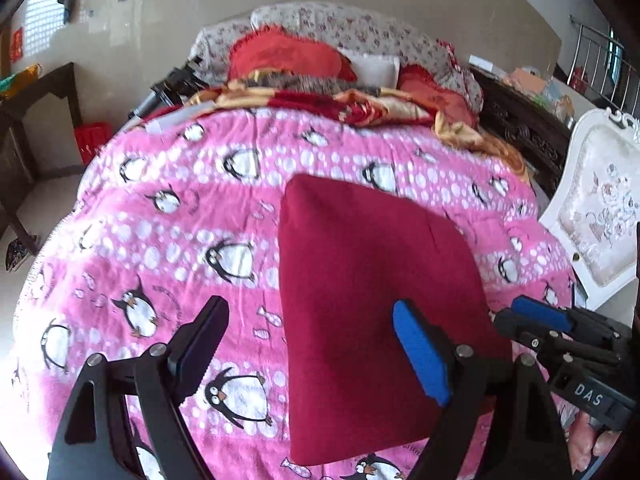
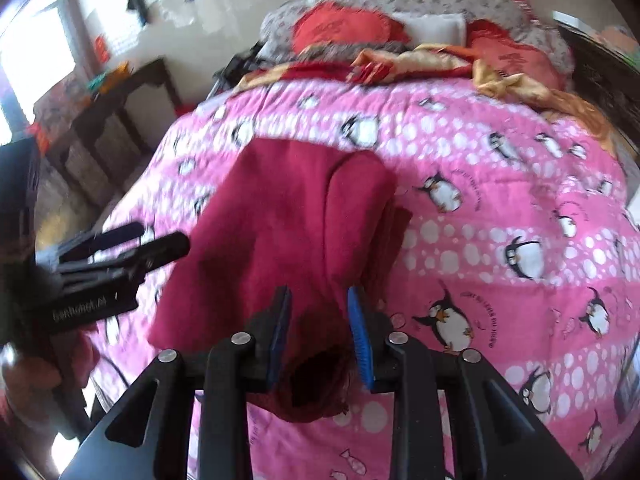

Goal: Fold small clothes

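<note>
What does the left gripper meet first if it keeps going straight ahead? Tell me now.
Probably the dark red folded fleece garment: the open left gripper points along it, one finger already over the cloth. It may be hovering, so it could instead meet the pink penguin-print blanket beyond.

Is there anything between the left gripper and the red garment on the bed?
Nothing visible. The left gripper hangs open right over the red garment, which lies on the pink penguin blanket.
</note>
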A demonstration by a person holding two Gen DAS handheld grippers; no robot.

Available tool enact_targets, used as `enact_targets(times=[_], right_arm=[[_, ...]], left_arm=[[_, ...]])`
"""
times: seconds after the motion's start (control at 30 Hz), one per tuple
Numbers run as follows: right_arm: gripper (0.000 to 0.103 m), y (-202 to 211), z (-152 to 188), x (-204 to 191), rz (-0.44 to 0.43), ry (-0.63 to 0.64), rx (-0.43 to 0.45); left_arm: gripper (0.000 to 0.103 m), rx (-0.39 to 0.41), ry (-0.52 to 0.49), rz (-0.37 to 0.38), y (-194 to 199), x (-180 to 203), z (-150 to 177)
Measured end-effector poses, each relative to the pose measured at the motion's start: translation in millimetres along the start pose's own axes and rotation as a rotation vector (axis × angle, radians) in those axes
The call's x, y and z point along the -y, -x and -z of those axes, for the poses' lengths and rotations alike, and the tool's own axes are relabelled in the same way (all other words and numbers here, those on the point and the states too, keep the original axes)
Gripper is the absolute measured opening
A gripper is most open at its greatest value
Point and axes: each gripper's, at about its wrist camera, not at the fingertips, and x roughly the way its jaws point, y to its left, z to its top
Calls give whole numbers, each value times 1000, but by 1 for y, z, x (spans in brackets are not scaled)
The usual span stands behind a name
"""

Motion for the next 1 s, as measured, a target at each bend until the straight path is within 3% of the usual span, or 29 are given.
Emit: enact_targets(times=[0.2,0.3,0.6,1.0], right_arm=[[14,6,-7,-10,89,-28,28],[23,6,-10,-14,108,-40,42],[28,9,-11,-21,121,-53,49],[28,7,-12,-29,113,-52,41]], left_arm=[[88,33,-6,-14,14,1,-4],[88,46,-6,-14,21,2,-4],[88,98,-3,-24,37,2,-4],[88,95,-4,-29,36,1,-4]])
